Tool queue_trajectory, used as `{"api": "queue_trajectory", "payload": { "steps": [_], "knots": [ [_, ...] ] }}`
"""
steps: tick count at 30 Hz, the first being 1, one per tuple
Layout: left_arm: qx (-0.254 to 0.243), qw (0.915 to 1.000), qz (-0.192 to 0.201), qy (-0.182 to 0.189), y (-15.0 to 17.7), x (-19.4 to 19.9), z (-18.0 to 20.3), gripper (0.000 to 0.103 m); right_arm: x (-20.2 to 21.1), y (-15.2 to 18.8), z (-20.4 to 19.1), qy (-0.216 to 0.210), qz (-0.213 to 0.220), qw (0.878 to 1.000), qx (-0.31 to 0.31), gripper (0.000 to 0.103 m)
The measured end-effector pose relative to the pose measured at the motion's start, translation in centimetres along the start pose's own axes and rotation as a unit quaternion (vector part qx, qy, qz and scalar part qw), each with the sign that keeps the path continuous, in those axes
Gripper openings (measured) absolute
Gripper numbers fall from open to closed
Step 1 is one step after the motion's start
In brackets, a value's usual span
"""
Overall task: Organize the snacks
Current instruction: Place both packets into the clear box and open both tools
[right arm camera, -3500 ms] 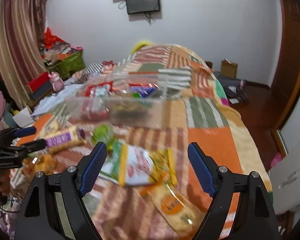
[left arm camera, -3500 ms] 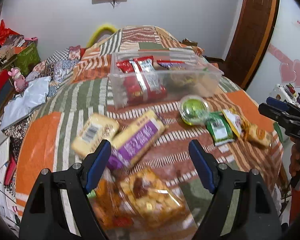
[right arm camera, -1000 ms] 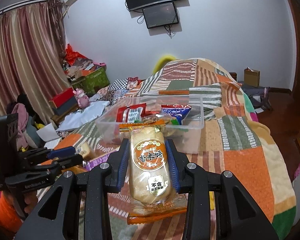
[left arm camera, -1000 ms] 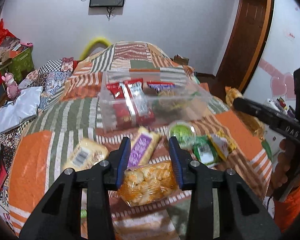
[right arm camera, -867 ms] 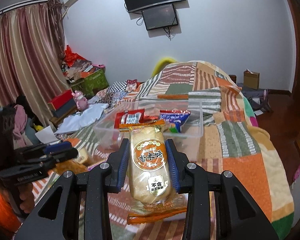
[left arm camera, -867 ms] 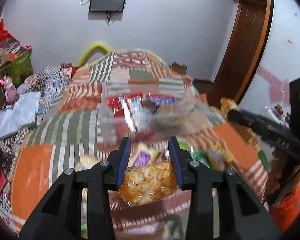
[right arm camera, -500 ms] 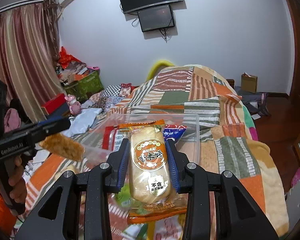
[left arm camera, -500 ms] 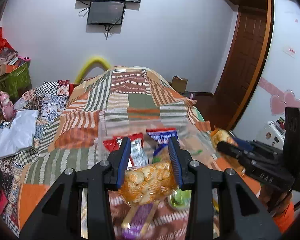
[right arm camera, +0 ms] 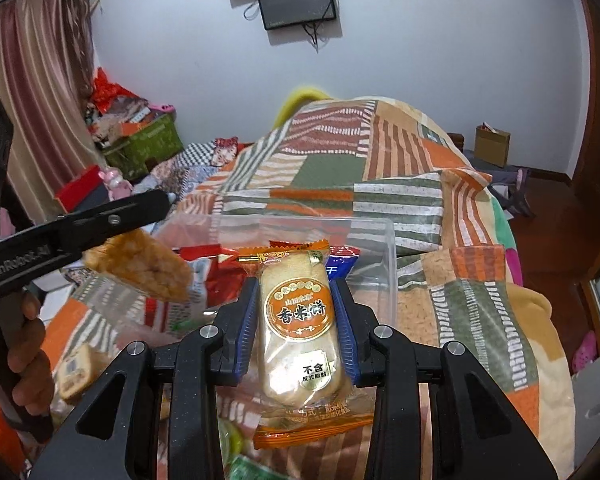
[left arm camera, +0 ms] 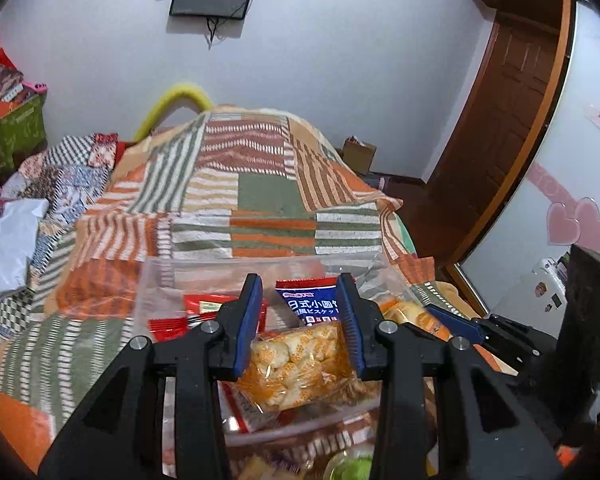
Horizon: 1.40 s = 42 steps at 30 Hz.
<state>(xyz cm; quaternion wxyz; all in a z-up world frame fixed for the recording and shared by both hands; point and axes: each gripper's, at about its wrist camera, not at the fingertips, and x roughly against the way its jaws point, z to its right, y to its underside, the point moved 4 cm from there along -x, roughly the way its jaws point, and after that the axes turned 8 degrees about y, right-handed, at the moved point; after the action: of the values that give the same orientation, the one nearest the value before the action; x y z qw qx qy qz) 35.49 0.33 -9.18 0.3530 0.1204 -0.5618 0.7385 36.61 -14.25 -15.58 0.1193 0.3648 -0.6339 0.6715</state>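
Left claw (left arm camera: 299, 322): closed on the orange cracker bag (left arm camera: 296, 364); both blue pads press the bag's sides, and the jaws have just been closing further on it.
Orange cracker bag: clear film over pale round crackers, held in the air above the near part of the clear plastic bin (left arm camera: 160, 280); in the right wrist view the same bag (right arm camera: 140, 266) hangs from the claw tips (right arm camera: 156, 204) at the bin's left side.
Right claw (right arm camera: 296, 320): closed on the rice cracker packet (right arm camera: 298, 320); the pads clamp its long sides.
Rice cracker packet: upright between the pads, orange crimped ends above and below, round brown label facing the camera; held above the near wall of the bin.
Clear plastic bin: rests on the patchwork bedspread (left arm camera: 244, 168), towards the bed's near end; its far wall (right arm camera: 300, 226) is visible behind the packet.
Bin contents: a red packet (left arm camera: 188, 316) at the left and a blue packet (left arm camera: 312, 304) with white lettering at the centre, both lying inside.
Loose snacks: a yellow packet with a barcode (right arm camera: 74, 372) lies on the bedspread outside the bin, near the bed's left edge.
Person's hand (right arm camera: 30, 352): wraps the left claw's handle at the left border of the right wrist view.
Background: wall-mounted screen (right arm camera: 296, 0) above the bed's far end; wooden door (left arm camera: 504, 120) at the right.
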Motion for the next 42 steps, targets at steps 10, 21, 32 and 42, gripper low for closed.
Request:
{"api": "queue_trajectory", "payload": {
  "steps": [10,21,32,42],
  "knots": [
    [0.022,0.9984,-0.049,-0.018,1.8,-3.0,-2.3,0.007,-0.7,0.1,-0.3,0.015,-0.010,1.000,0.011,0.033],
    [-0.023,0.9989,-0.014,-0.039,1.3,2.8,-0.4,0.027,3.1,-0.2,-1.5,0.014,0.019,0.999,0.036,0.045],
    [-0.072,0.9945,0.010,-0.075,3.9,8.9,1.6,0.077,7.7,1.5,-1.8,0.020,0.049,0.998,0.046,0.078],
    [-0.101,0.9911,-0.023,-0.084,8.6,11.2,1.4,0.094,8.6,5.7,-0.6,0.028,0.022,0.998,0.043,0.086]
  ]
}}
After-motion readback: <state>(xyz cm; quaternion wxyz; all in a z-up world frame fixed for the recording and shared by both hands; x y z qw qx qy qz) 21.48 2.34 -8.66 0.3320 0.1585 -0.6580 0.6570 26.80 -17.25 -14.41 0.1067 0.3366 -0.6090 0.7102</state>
